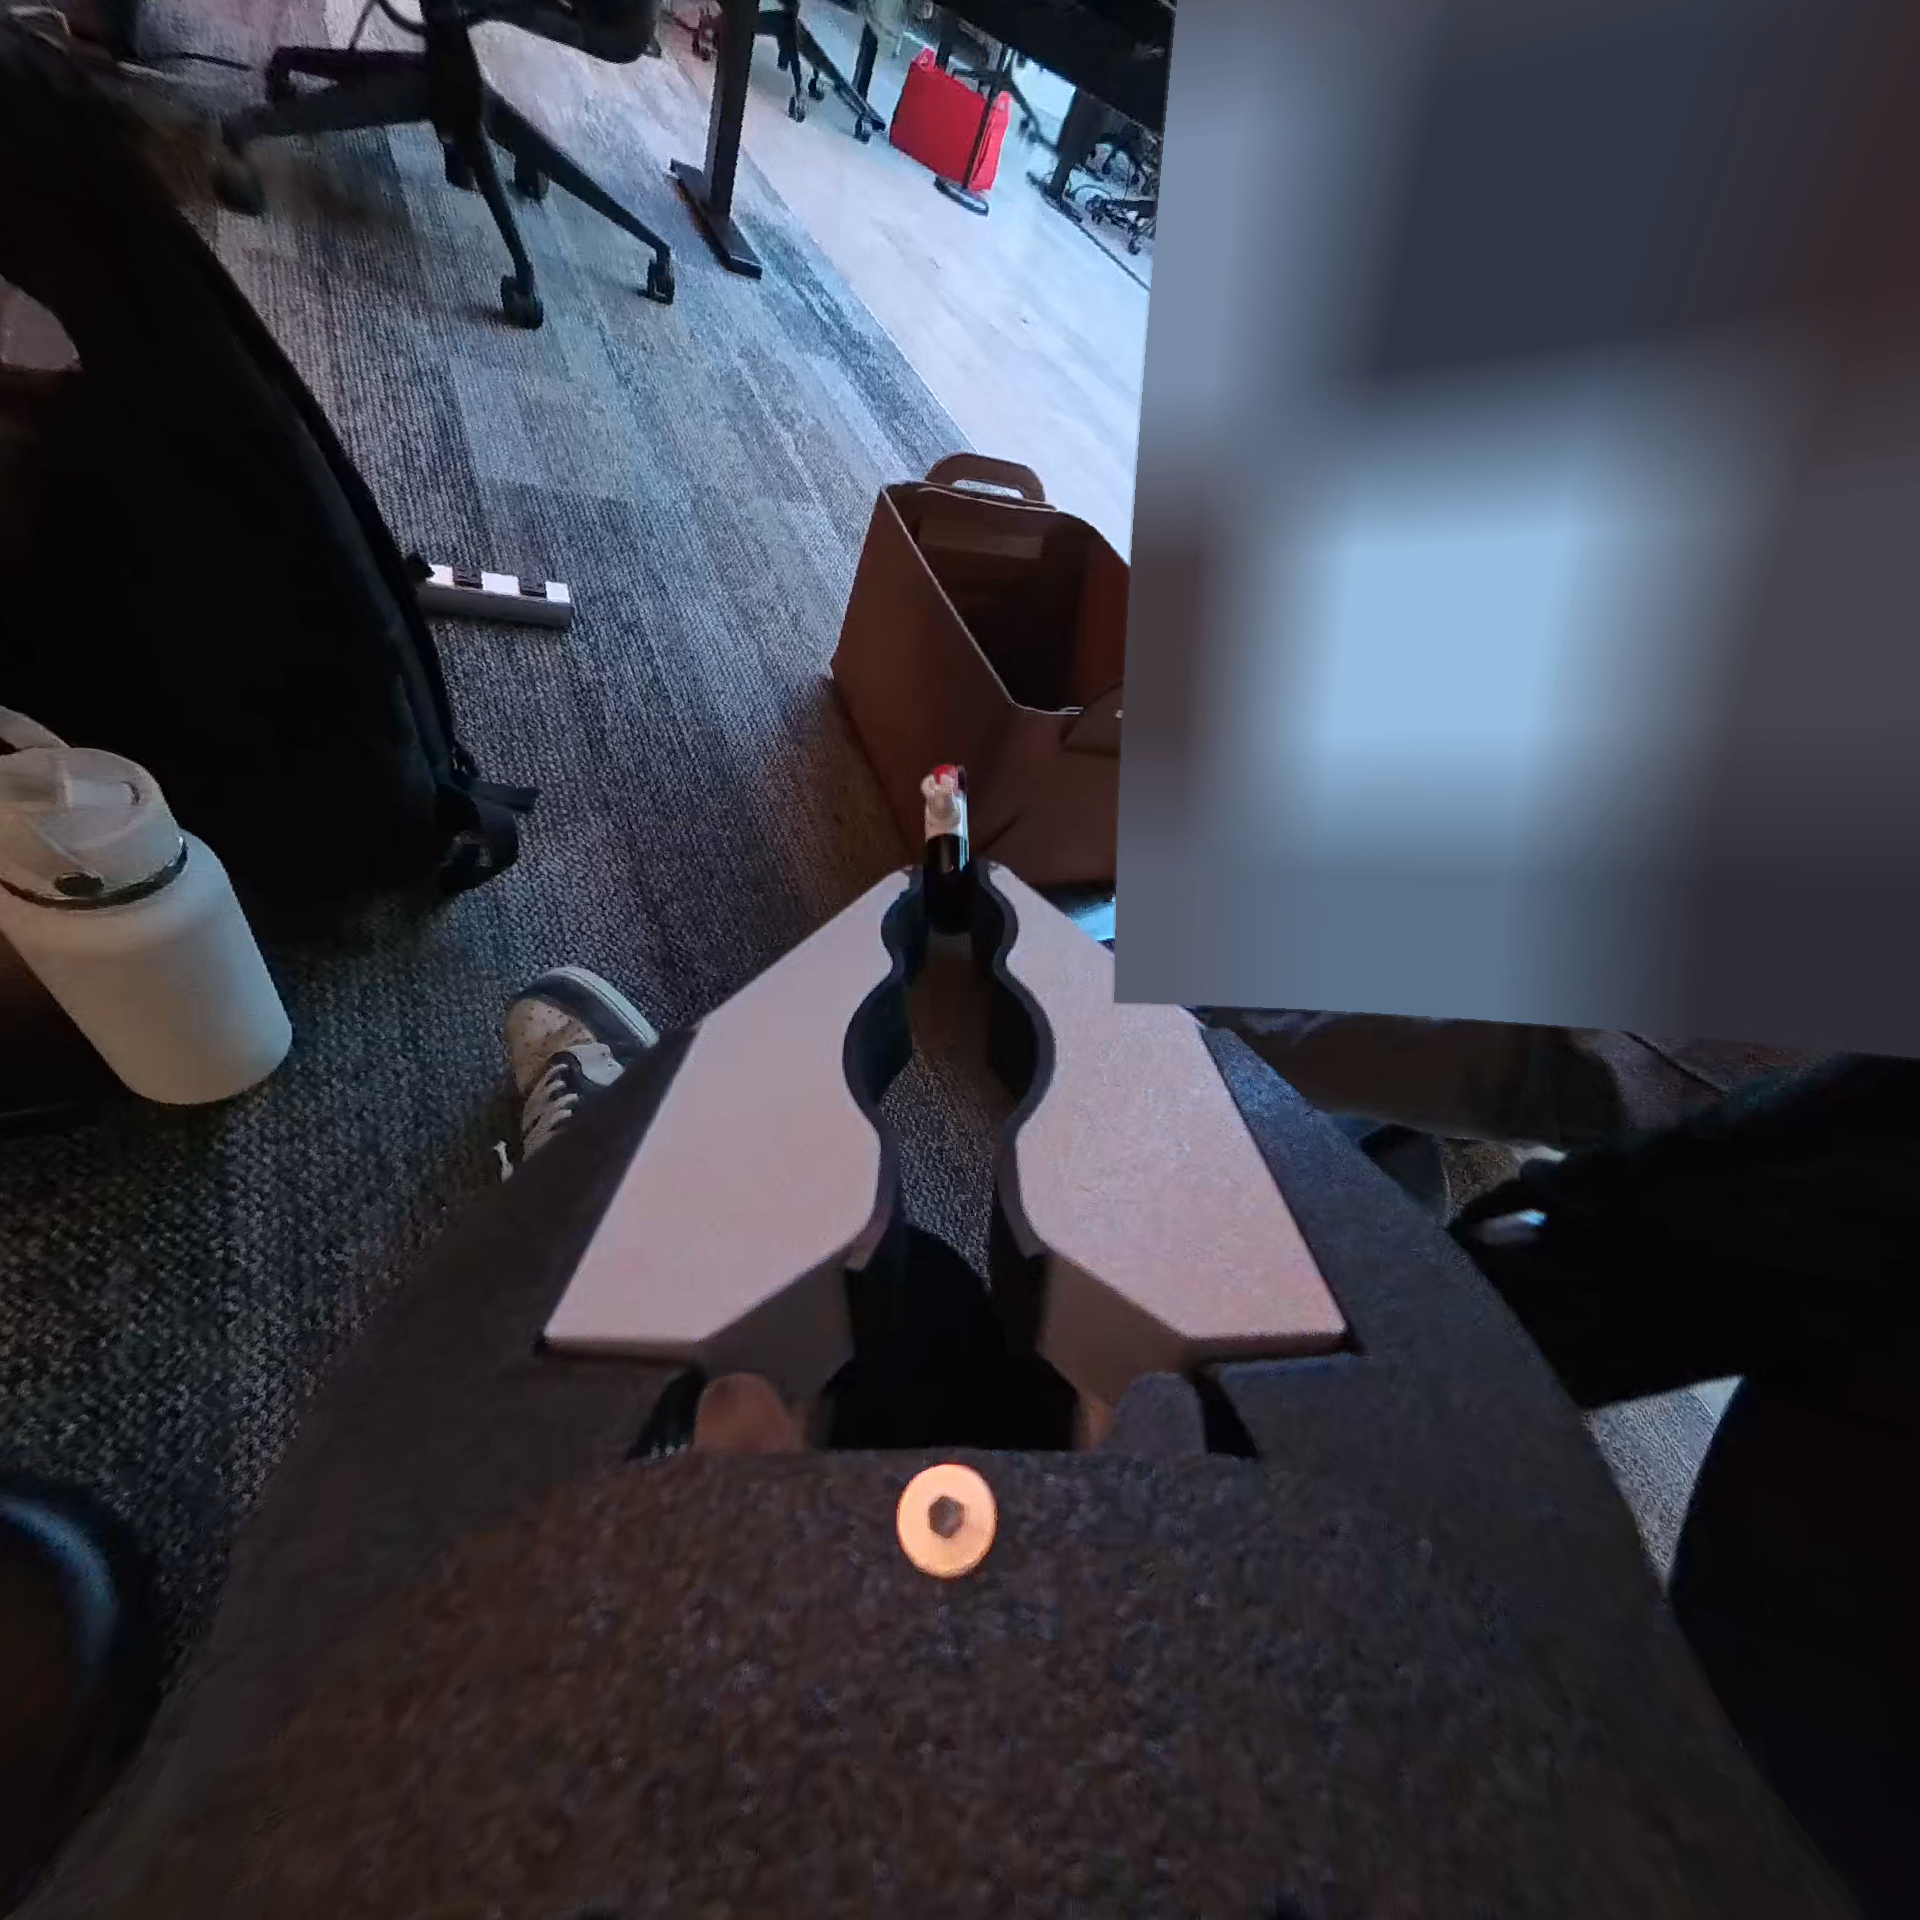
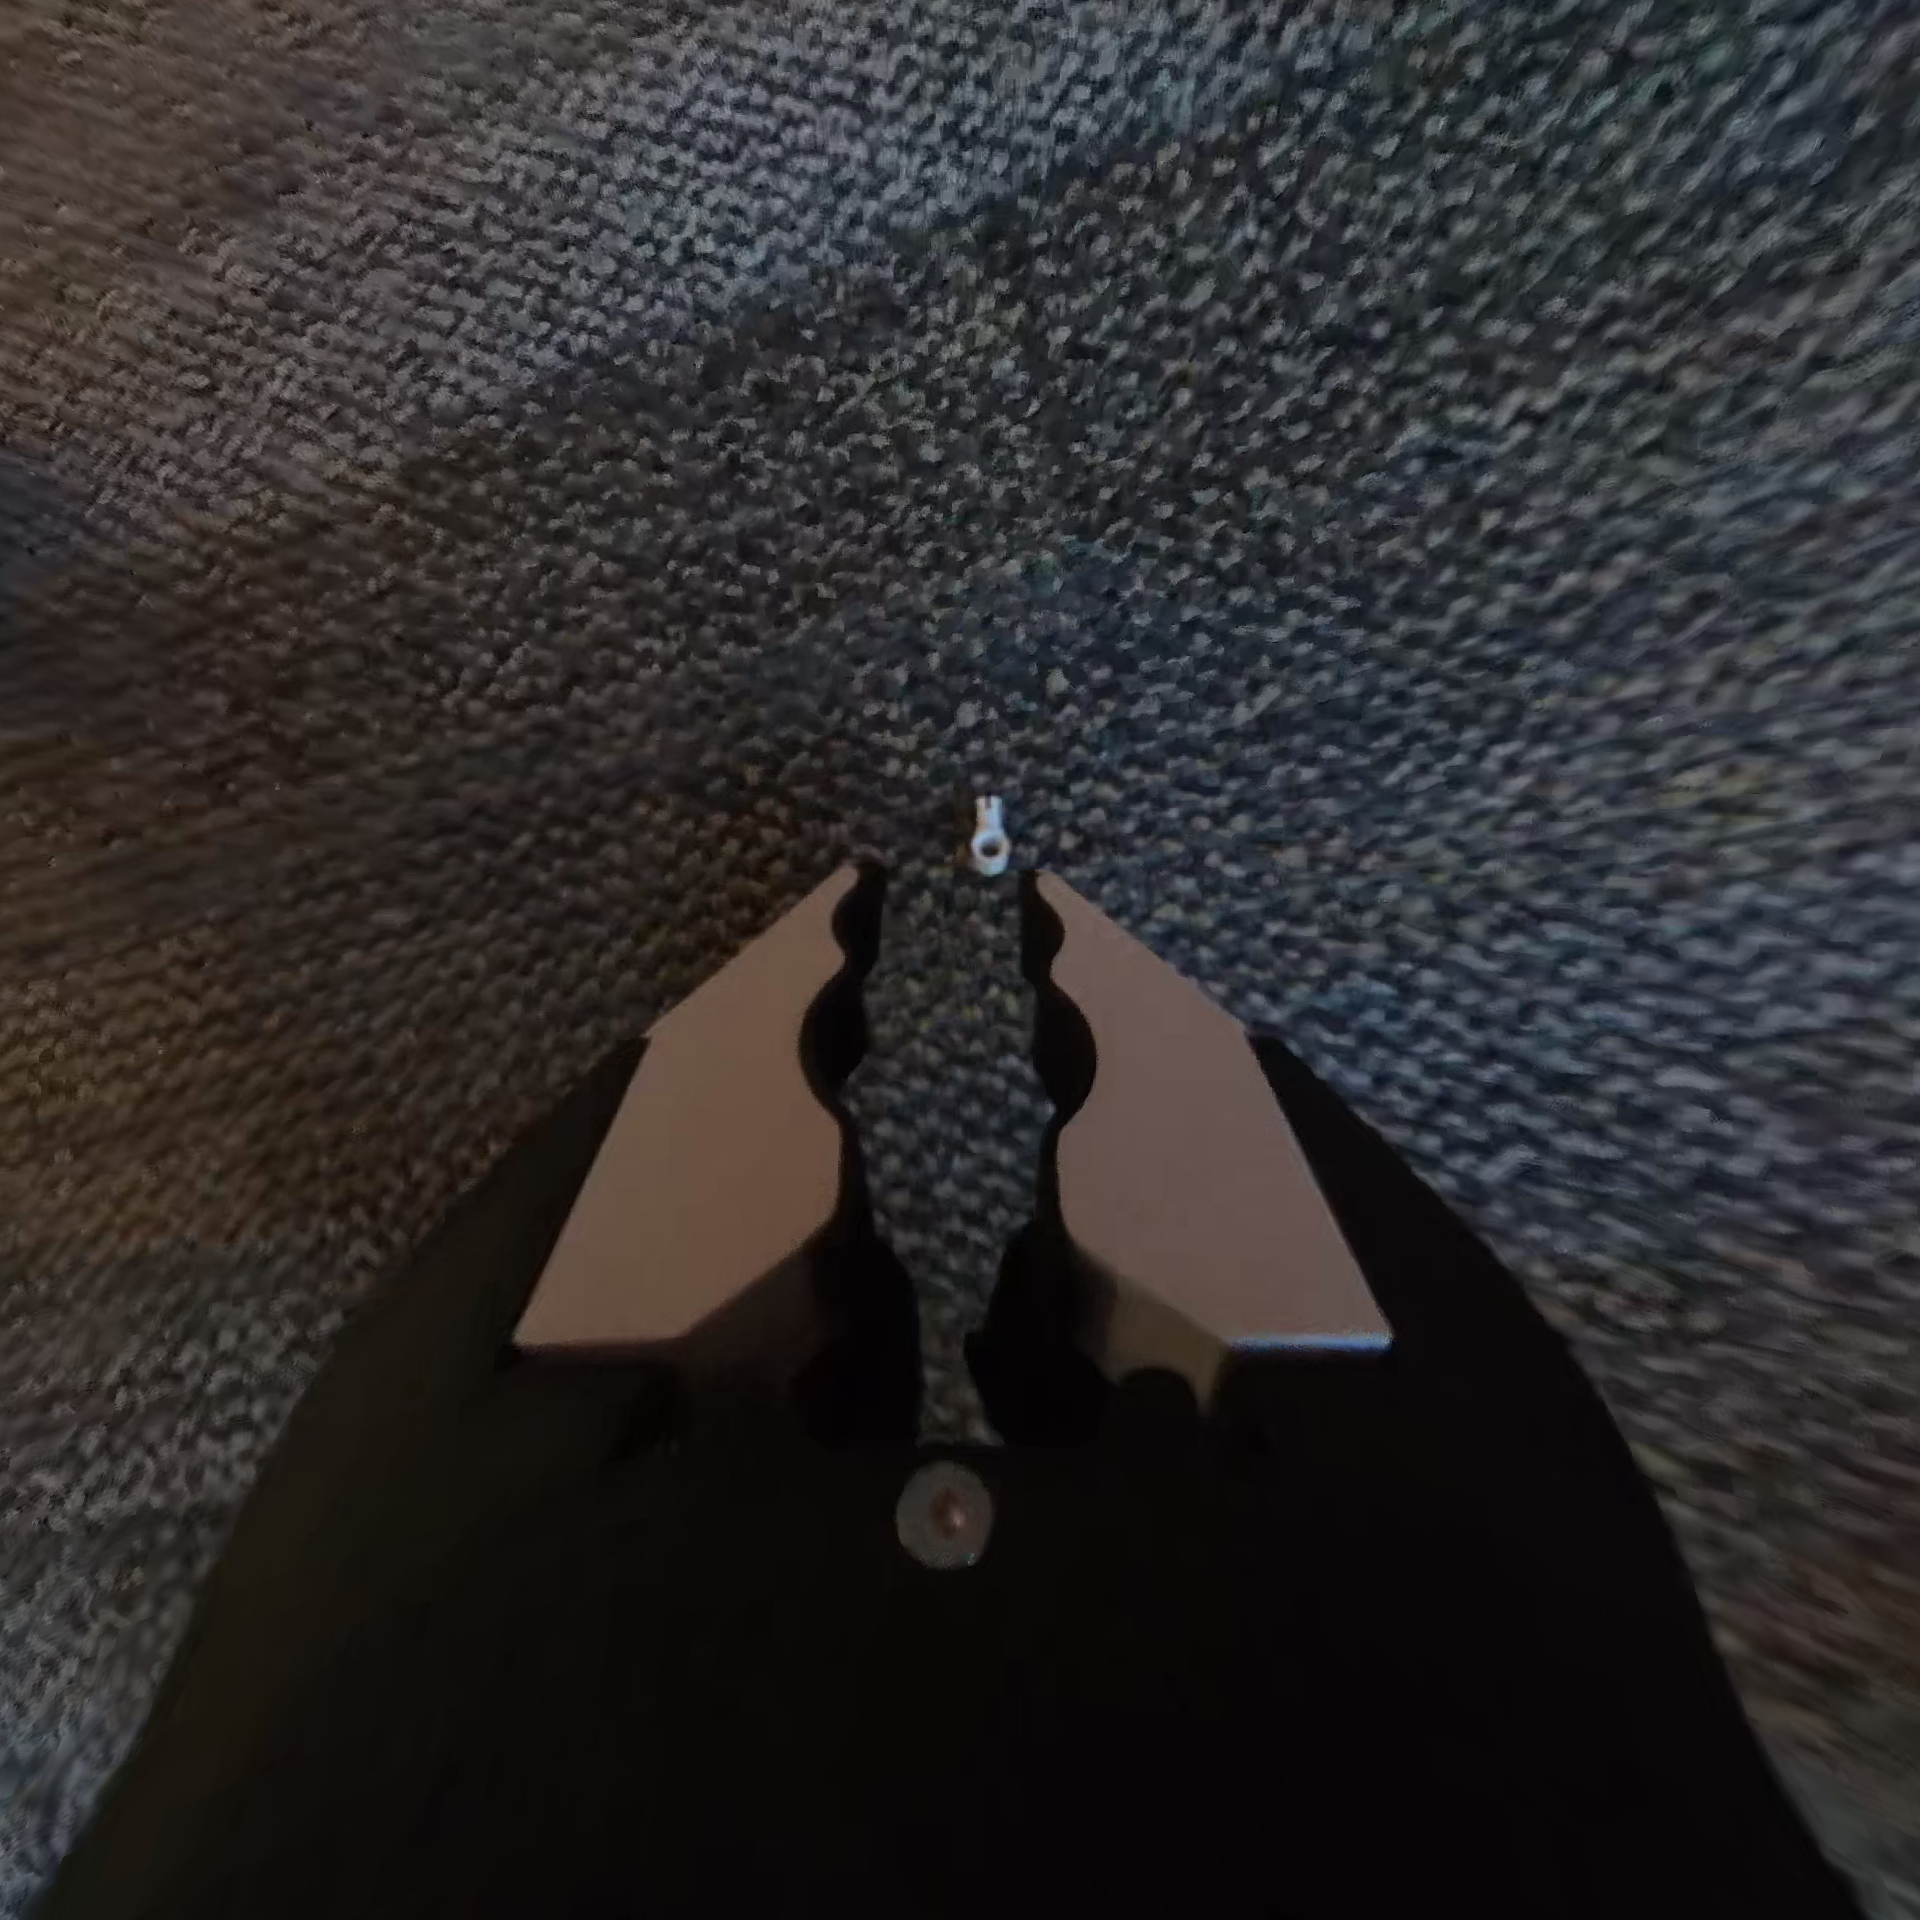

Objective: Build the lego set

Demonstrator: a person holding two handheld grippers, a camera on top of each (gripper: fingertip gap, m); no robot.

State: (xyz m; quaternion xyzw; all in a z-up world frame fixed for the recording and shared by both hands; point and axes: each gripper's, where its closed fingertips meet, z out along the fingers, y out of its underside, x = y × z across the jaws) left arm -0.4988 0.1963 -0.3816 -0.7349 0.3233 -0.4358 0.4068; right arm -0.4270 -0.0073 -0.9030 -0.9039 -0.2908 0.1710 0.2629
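The left gripper [image 1: 948, 883] pinches a small lego assembly [image 1: 945, 831] at its very tips: a dark, glossy, upright body with a white knob and a red cap on top. It is held well off the floor, probably so the free top end stays exposed for the next part to go on. Only the last scallop of the wavy inner edges bears on it; the wider hollows behind stand empty.

The right gripper [image 2: 951, 878] points down at the carpet [image 2: 1351, 520] with its jaws spread, a clear strip of carpet showing between them. Just past the tips, at about 1 o'clock from the gap, lies a tiny white piece [image 2: 988, 840]: a ring at the near end with a short forked stub at the far end. It looks like smooth hard plastic, though it is so small that its exact form is hard to make out. Judging by the aim, it is the part to be picked up next. It lies a little nearer the right-hand finger than the left, so the jaws would need shifting that way before they close. The looped, speckled grey pile could let so small a part tip or sink as they do.

In the left view, a brown paper bag [image 1: 997, 644] stands open at 12 o'clock beyond the tips, a matte white bottle [image 1: 135, 935] sits at 9 o'clock, and a shoe [image 1: 566, 1060] rests at 8 o'clock.
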